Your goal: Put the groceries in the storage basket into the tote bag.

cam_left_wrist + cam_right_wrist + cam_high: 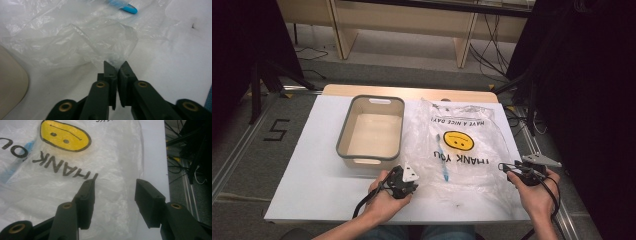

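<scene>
The left tool is pressed together on the near-left corner of the plastic bag, which lies flat on the desk right of the grey bin. The right tool stands spread at the bag's near-right edge, gripping nothing. The blue toothbrush lies in the bag, long axis near-to-far, closer to the left tool.

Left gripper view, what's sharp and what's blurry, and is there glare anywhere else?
Left gripper view: the claw and the bag edge it pinches look sharp, the toothbrush tip soft. Right gripper view: the claw's near parts blur, the bag's print stays readable. High view: mild sheen on the bag, dark curtains at both sides.
</scene>
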`<state>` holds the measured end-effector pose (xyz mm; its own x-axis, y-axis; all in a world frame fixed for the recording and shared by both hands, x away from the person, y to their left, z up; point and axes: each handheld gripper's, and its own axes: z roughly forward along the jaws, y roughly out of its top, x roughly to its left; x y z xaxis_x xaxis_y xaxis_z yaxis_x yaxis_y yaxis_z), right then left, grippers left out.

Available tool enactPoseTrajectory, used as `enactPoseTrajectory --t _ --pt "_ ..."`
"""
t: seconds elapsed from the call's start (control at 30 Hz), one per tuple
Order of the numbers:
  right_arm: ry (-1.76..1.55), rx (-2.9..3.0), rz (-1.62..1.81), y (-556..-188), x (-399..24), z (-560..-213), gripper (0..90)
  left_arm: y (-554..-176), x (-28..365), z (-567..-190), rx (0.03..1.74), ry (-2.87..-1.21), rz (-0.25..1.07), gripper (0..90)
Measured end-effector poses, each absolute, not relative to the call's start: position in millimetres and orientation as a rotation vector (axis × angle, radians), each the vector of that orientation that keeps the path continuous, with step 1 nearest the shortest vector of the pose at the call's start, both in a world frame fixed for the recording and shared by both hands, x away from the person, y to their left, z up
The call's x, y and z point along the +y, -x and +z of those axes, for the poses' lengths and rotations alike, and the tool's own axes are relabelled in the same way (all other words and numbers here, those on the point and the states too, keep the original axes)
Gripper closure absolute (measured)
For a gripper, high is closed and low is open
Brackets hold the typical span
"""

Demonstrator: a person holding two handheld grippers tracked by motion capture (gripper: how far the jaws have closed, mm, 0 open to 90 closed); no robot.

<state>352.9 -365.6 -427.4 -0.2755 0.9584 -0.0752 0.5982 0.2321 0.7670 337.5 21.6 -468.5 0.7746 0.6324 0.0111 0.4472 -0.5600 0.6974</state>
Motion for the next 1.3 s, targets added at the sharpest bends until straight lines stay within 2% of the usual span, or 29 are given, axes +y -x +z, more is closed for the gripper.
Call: enactPoseTrajectory --t 0.13,0.2,0.33,0.43,0.5,0.8,1.3 --pt "-1.417 1.981 0.876 -349 -362 -430 50.6 -330 29 -466 0.879 -2.229 0.292 63.8" --pt "-1.414 1.991 0.881 -347 -361 -432 49.4 -328 32 -465 0.889 -2.241 0.315 51.9" --pt "-1.397 1.988 0.894 -344 -362 -435 43.5 -324 38 -462 0.896 -2.238 0.332 34.5" --pt "-1.387 1.989 0.923 -340 -362 -436 39.5 -323 42 -461 0.909 -2.226 0.353 24.9" --pt "-1.385 1.994 0.946 -339 -361 -438 38.3 -323 45 -460 0.918 -2.211 0.352 21.9" --pt "-1.351 2.024 0.933 -338 -358 -442 35.8 -318 56 -463 0.947 -2.211 0.335 19.4" --pt "-1.37 2.011 0.91 -340 -359 -443 33.4 -320 58 -470 0.952 -2.205 0.34 20.5"
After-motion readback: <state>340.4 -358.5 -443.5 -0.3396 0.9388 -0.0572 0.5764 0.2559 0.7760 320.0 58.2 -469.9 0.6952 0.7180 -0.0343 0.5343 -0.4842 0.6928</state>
